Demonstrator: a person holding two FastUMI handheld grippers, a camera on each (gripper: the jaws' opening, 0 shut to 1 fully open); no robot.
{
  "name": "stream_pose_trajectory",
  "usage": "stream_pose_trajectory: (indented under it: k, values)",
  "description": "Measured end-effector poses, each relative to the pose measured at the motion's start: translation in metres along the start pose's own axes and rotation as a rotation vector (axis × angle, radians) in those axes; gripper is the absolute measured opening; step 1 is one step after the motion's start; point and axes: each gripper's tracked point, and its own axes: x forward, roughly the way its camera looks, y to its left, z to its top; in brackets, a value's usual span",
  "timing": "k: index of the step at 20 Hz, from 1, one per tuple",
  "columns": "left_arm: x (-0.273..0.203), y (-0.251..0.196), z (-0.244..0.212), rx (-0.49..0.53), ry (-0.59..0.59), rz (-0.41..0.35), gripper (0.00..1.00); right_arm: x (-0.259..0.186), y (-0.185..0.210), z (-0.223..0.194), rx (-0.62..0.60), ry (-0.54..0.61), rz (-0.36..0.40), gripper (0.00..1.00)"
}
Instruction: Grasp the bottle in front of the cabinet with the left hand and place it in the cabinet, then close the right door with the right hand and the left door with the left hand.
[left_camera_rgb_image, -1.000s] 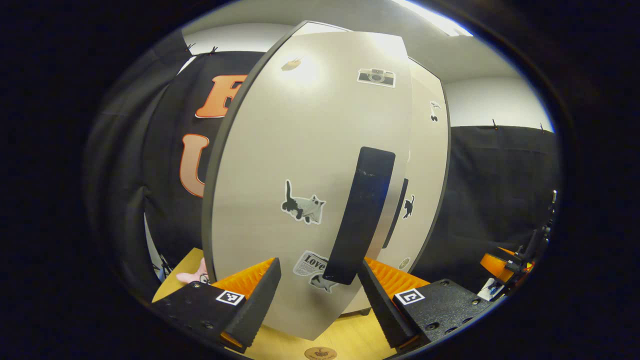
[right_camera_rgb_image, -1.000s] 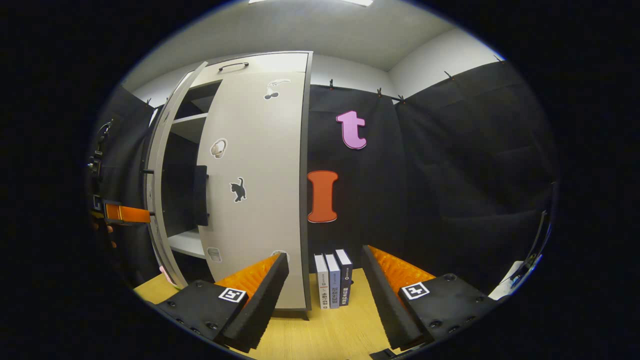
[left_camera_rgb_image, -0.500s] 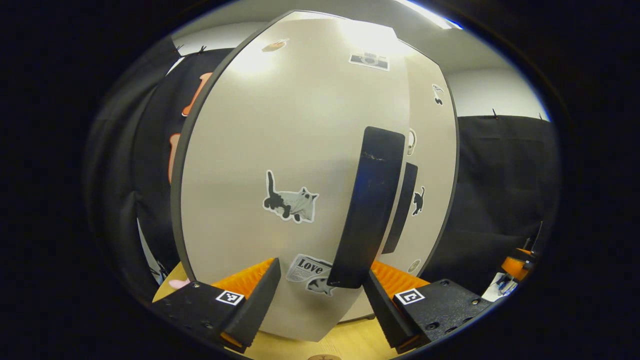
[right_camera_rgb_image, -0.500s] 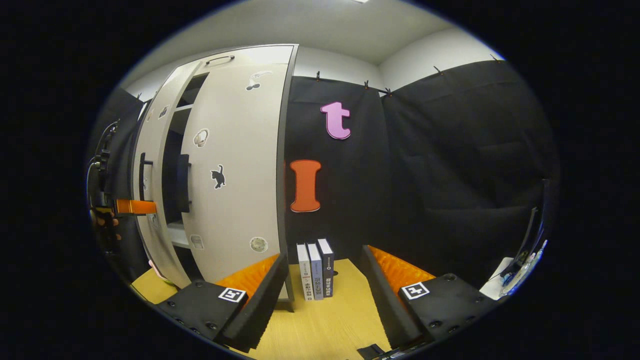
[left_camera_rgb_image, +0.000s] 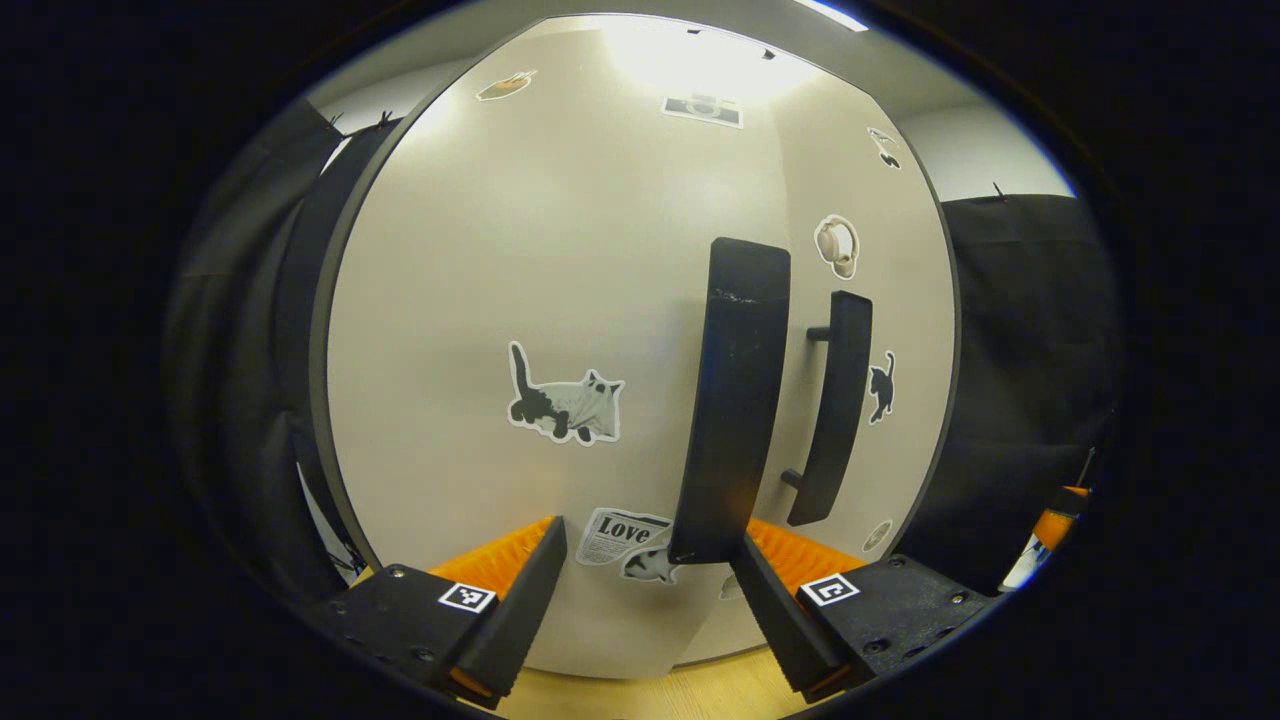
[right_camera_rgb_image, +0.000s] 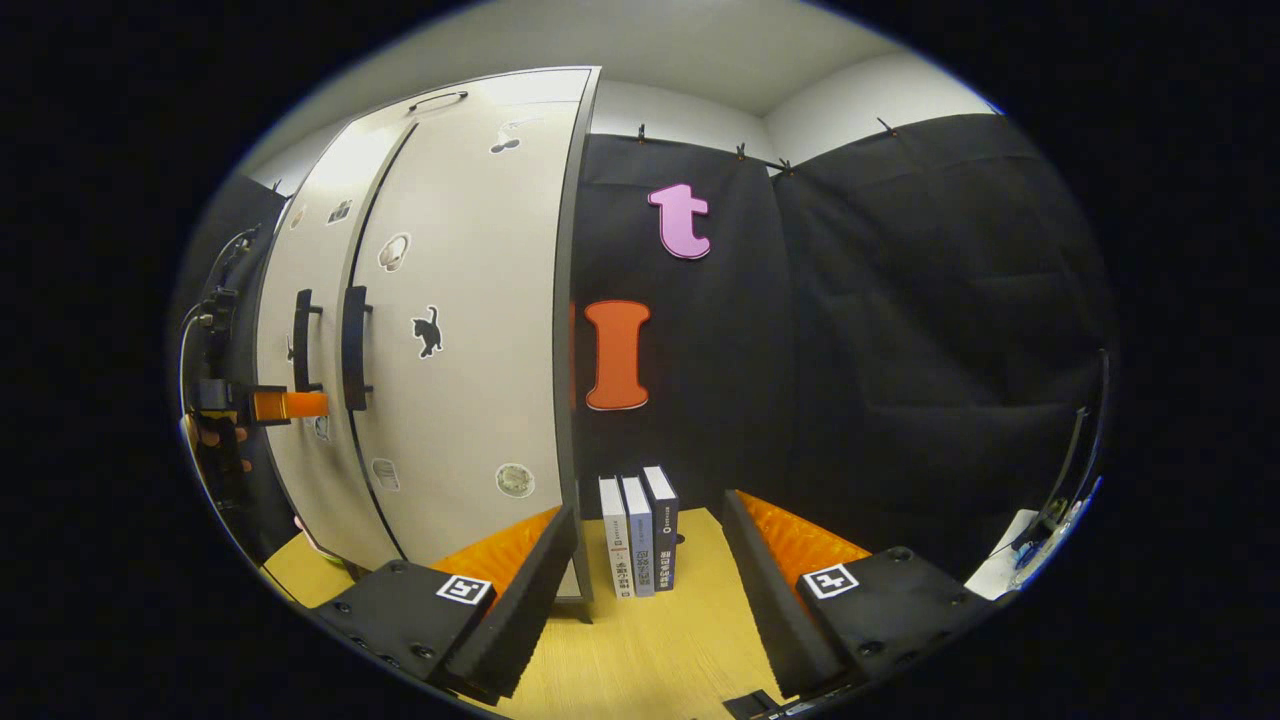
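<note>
Now the left door (left_camera_rgb_image: 560, 300) lies nearly flush with the right door (left_camera_rgb_image: 860, 420). The left hand-held gripper (left_camera_rgb_image: 645, 600) is spread, straddling the lower end of the left handle (left_camera_rgb_image: 735, 400) without pinching it. To finish well, press straight and evenly near the handle edge until the seam shuts, then draw back without snagging the handle. The bottle is out of sight, presumably inside the cabinet (right_camera_rgb_image: 450, 300). The right gripper view adds the full cabinet front, both handles side by side, books (right_camera_rgb_image: 638, 535) on the desk (right_camera_rgb_image: 650, 650), and the spread, idle right hand-held gripper (right_camera_rgb_image: 645, 590).
</note>
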Motion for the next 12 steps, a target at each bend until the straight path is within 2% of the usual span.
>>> stream_pose_trajectory:
  k: [1, 3, 4, 8, 12]
  values:
    - [0.001, 0.0, 0.0, 0.005, 0.002, 0.011, 0.96, 0.003, 0.0, 0.0, 0.003, 0.003, 0.007, 0.92]
    - [0.002, 0.0, 0.001, 0.012, 0.004, 0.028, 0.96, 0.011, 0.003, -0.001, 0.006, 0.009, 0.02, 0.92]
    - [0.002, -0.001, 0.001, 0.015, 0.005, 0.033, 0.96, 0.013, 0.005, -0.001, 0.006, 0.011, 0.026, 0.97]
    - [-0.003, -0.003, 0.003, -0.024, 0.019, 0.018, 0.96, 0.019, 0.015, 0.006, 0.004, 0.01, 0.062, 0.97]
    - [-0.034, -0.003, 0.02, -0.041, -0.003, 0.008, 0.96, 0.017, 0.023, 0.027, -0.003, -0.024, 0.084, 0.97]
